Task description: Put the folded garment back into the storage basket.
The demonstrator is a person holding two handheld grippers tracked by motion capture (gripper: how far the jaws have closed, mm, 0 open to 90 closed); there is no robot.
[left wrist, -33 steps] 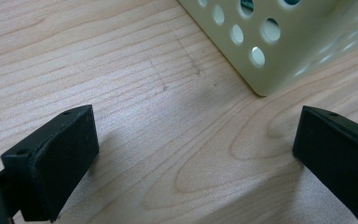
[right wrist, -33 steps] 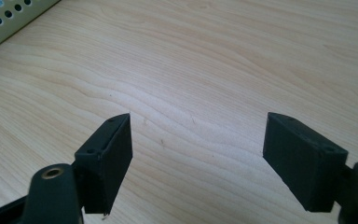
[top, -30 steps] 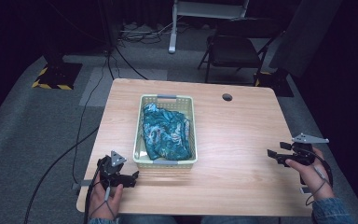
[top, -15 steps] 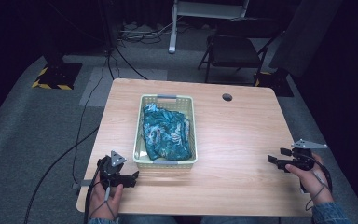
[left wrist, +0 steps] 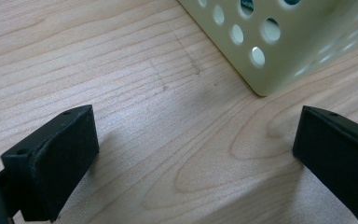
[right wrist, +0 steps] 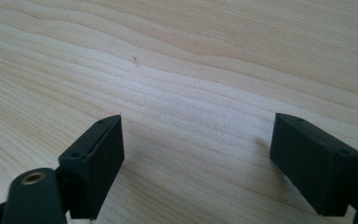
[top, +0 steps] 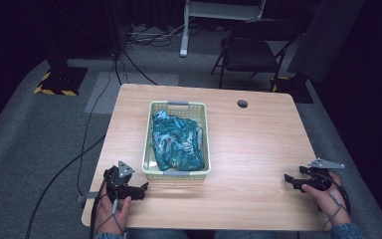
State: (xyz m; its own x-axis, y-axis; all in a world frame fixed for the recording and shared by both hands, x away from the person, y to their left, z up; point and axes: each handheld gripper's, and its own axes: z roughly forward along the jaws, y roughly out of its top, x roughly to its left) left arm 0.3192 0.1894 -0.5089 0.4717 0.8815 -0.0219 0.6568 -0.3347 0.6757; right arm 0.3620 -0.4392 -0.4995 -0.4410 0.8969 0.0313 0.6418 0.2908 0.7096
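Observation:
A pale yellow-green perforated basket (top: 150,144) stands at the middle of the wooden table (top: 258,139), holding a crumpled teal patterned cloth (top: 176,139). My left gripper (top: 140,189) rests on the table near the front left corner, open and empty; its own view has the basket's near corner (left wrist: 279,51) just ahead of the jaws. My right gripper (top: 288,179) lies low at the front right edge, pointing left. Its jaws have just been opening and stand wide over bare wood (right wrist: 196,121), with nothing between them.
A round cable hole (top: 242,103) sits near the table's far edge. Beyond the table stand a dark folding chair (top: 248,55) and a white stand leg (top: 184,30) on grey carpet. Black cables (top: 87,134) run across the floor at the left.
My right hand has sunk toward the tabletop near the front right edge. The left hand, basket and cloth have not moved.

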